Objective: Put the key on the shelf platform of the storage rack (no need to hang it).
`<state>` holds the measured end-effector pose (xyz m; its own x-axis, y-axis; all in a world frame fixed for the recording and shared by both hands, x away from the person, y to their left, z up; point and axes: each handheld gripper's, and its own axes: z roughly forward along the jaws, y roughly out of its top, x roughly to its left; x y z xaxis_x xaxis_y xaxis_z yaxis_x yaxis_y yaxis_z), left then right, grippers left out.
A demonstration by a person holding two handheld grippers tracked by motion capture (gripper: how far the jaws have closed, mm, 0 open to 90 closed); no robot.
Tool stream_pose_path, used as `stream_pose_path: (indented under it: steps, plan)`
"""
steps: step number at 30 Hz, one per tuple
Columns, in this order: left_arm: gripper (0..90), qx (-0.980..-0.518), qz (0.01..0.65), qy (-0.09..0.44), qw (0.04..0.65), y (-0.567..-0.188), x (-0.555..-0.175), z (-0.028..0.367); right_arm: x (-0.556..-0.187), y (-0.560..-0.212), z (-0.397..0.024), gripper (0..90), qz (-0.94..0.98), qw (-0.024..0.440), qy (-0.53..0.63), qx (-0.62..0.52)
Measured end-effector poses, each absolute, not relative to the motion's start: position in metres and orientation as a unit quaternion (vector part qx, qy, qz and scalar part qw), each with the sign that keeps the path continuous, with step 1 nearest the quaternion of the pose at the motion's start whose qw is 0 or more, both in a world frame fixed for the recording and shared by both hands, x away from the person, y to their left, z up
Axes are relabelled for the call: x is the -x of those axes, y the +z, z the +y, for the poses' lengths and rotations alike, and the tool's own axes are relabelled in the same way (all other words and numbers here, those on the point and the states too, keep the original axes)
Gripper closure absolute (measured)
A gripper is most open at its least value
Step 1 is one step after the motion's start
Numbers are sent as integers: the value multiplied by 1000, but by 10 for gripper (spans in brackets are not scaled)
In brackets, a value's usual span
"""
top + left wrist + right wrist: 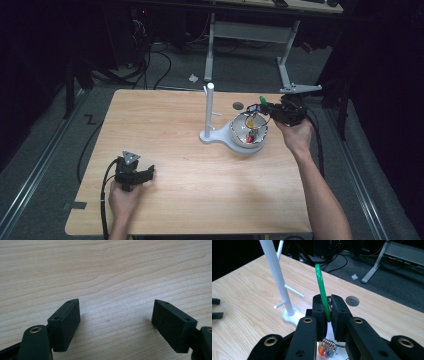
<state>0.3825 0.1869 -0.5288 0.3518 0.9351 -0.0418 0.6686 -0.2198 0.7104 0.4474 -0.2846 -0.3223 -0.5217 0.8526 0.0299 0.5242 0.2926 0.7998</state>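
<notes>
Green tag (pixel 322 291) is clamped upright between the closed jaws of the right gripper (pixel 327 312), held above the white bowl (pixel 239 141) beside the white peg stand (pixel 208 112). The left gripper (pixel 116 321) is rested on the wooden table (pixel 165 125) near its front left, jaws spread wide with nothing held.

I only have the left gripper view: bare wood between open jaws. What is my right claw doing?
Observer: The right claw is shut on a green ring that stands up between its jaws.
Operator: Where over the table?
Observer: Above the white bowl, by the table's right edge.
Operator: Anything near it?
Observer: A white peg stand rises just left of the bowl.
</notes>
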Motion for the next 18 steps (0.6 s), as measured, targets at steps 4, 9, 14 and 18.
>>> stream_pose_path:
  steps: [4,9,14,18]
  plan:
    - [231,-754,532,203,328,-529,-382,187,-448,-332,-282,828,781,202,392,-443]
    - [231,-754,532,203,328,-529,-382,187,-450,-342,-280,828,783,195,389,-444]
    - [231,-754,532,203,328,-529,-382,187,-450,-349,-279,828,787,194,382,-443]
    - [231,-754,532,203,328,-529,-382,187,-450,-354,-278,828,788,189,380,-446]
